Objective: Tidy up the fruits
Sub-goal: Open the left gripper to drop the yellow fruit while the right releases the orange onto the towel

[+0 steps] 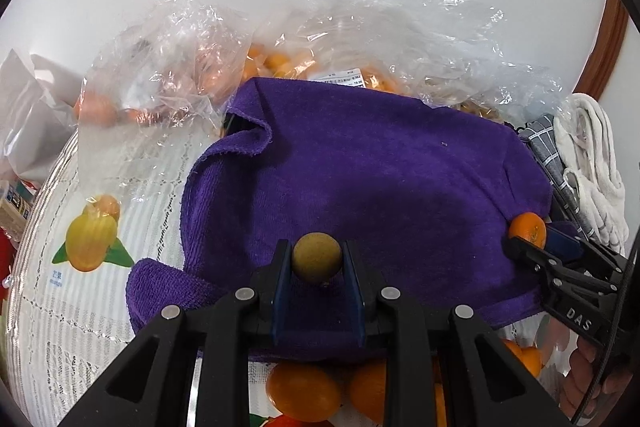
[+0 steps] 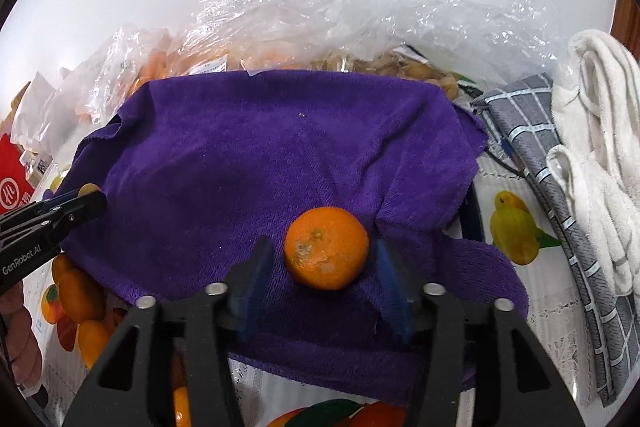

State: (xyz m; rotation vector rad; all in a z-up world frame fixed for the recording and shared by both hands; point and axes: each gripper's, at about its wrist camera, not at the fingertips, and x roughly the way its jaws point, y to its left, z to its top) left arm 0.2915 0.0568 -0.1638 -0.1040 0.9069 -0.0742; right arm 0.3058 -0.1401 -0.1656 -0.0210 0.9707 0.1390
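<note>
Left claw [image 1: 317, 259] closed on a small round brownish-green fruit [image 1: 317, 257], held over a rumpled purple terry towel [image 1: 380, 167] spread on the counter [image 1: 100, 267], which is covered by a fruit-printed cloth. Right claw [image 2: 326, 259]: blue pads spread wide, flanking but not touching a small orange mandarin [image 2: 326, 247] resting on the towel's near right part. Clear plastic bags of orange fruit [image 1: 280, 59] lie behind the towel; loose orange fruits [image 1: 304, 391] lie at its near edge.

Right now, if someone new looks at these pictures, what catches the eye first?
The purple towel fills the middle of both views. The left tongs grip a small brownish-green round fruit over it; an orange mandarin sits between the open right tongs. Crumpled clear bags of fruit lie behind.
</note>
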